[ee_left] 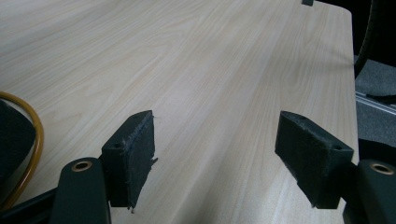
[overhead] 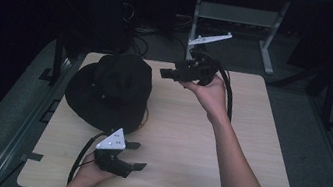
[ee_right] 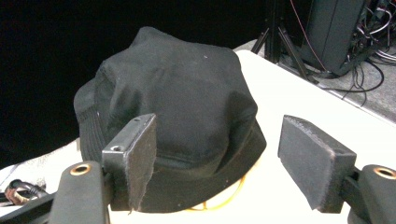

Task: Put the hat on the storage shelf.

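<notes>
A black bucket hat [overhead: 109, 89] lies crown up on the left half of the wooden table [overhead: 226, 148]. A yellow ring or cord [ee_right: 224, 198] peeks out from under its brim, and its edge shows in the left gripper view [ee_left: 32, 154]. My left gripper [overhead: 137, 155] is open near the table's front edge, just in front of the hat, with nothing between its pads [ee_left: 133, 156]. My right gripper [overhead: 165, 73] is held above the back of the table, open, pointing left at the hat [ee_right: 173, 116] and not touching it.
Beyond the table's back edge stand a grey metal frame [overhead: 237, 16] and tangled cables [overhead: 138, 33] on the floor. A tripod and dark equipment [ee_right: 327, 32] show behind the hat. Bare wood [ee_left: 210, 70] stretches across the middle and right of the table.
</notes>
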`<state>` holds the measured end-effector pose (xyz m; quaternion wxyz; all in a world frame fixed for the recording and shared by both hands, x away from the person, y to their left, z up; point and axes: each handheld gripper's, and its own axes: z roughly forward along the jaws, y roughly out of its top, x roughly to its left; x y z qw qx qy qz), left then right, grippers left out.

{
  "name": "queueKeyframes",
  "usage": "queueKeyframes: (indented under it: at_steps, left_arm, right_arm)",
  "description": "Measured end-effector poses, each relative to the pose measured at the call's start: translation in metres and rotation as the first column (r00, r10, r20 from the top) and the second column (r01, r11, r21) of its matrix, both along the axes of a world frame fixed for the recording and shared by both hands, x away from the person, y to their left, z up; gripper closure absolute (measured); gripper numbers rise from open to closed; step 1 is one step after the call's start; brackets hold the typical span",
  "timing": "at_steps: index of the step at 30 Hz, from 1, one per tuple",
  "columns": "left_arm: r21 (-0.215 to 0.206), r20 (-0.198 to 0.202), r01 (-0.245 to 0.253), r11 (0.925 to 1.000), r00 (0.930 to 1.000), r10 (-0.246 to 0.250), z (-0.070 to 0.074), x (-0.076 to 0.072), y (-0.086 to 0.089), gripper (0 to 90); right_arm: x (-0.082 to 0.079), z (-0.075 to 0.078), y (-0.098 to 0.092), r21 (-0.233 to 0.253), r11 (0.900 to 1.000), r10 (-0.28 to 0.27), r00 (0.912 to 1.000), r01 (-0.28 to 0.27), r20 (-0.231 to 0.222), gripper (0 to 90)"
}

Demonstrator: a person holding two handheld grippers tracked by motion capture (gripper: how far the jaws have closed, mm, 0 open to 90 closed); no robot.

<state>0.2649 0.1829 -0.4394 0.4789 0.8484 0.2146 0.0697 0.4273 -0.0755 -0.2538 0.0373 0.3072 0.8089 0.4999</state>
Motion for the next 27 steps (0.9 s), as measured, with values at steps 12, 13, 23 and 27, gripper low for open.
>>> queueKeyframes:
  at_steps: [12, 13, 23, 27]
  left_arm:
    - [-0.01, -0.003, -0.013, 0.9999, 0.9999, 0.013, -0.001, 0.001, -0.001, 27.3]
    - [-0.008, -0.003, -0.014, 0.9999, 0.9999, 0.014, -0.001, 0.001, -0.001, 26.8]
    - [-0.006, -0.005, -0.025, 0.9997, 0.9997, 0.025, -0.001, 0.001, 0.0, 25.8]
    - [-0.003, -0.006, -0.024, 0.9997, 0.9997, 0.024, -0.001, 0.001, 0.0, 25.6]
  right_arm:
    - [-0.007, -0.008, -0.026, 0.004, 0.999, -0.032, 0.9995, 0.032, -0.008, 26.4]
    - [-0.008, -0.011, -0.03, 0.005, 0.999, -0.032, 0.9995, 0.032, -0.008, 26.3]
    - [-0.015, -0.016, -0.044, 0.004, 0.999, -0.048, 0.9987, 0.048, -0.017, 25.3]
    - [-0.019, -0.019, -0.052, 0.002, 0.998, -0.059, 0.9981, 0.059, -0.02, 25.1]
